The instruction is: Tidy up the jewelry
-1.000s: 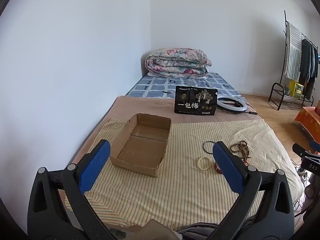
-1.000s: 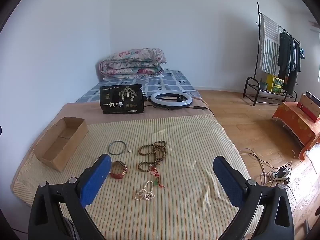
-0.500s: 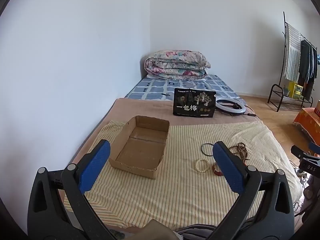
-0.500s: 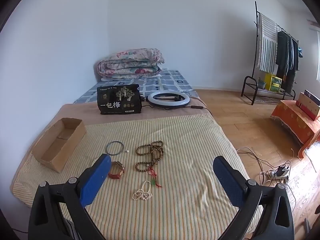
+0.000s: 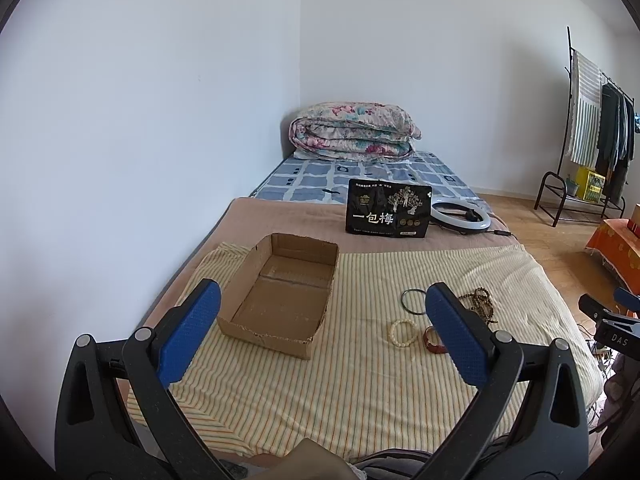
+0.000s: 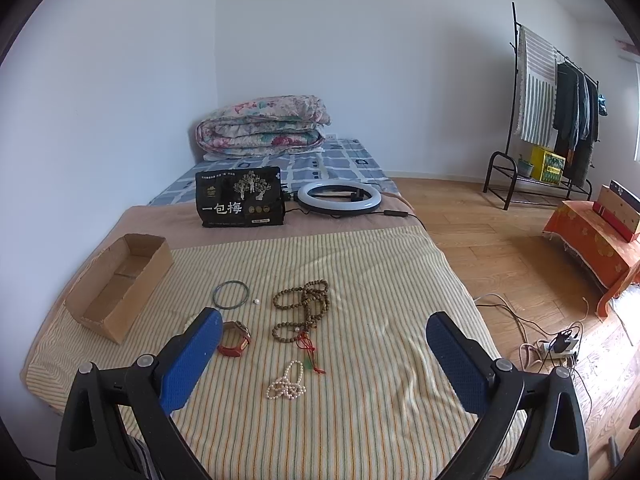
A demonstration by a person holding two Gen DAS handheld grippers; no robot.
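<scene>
Both grippers, left (image 5: pixel 322 312) & right (image 6: pixel 324 338), spread wide, holding nothing, above striped sheet (image 6: pixel 380 272). Cardboard box (image 5: pixel 280 300) left of pearl necklace (image 6: pixel 287 386), wooden beads (image 6: pixel 306 312), bangle (image 6: pixel 231 295).

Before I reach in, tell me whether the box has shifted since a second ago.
No. The box keeps the same spot on the striped sheet, with the same gap to the black bag. Only the view drifted slightly.
</scene>
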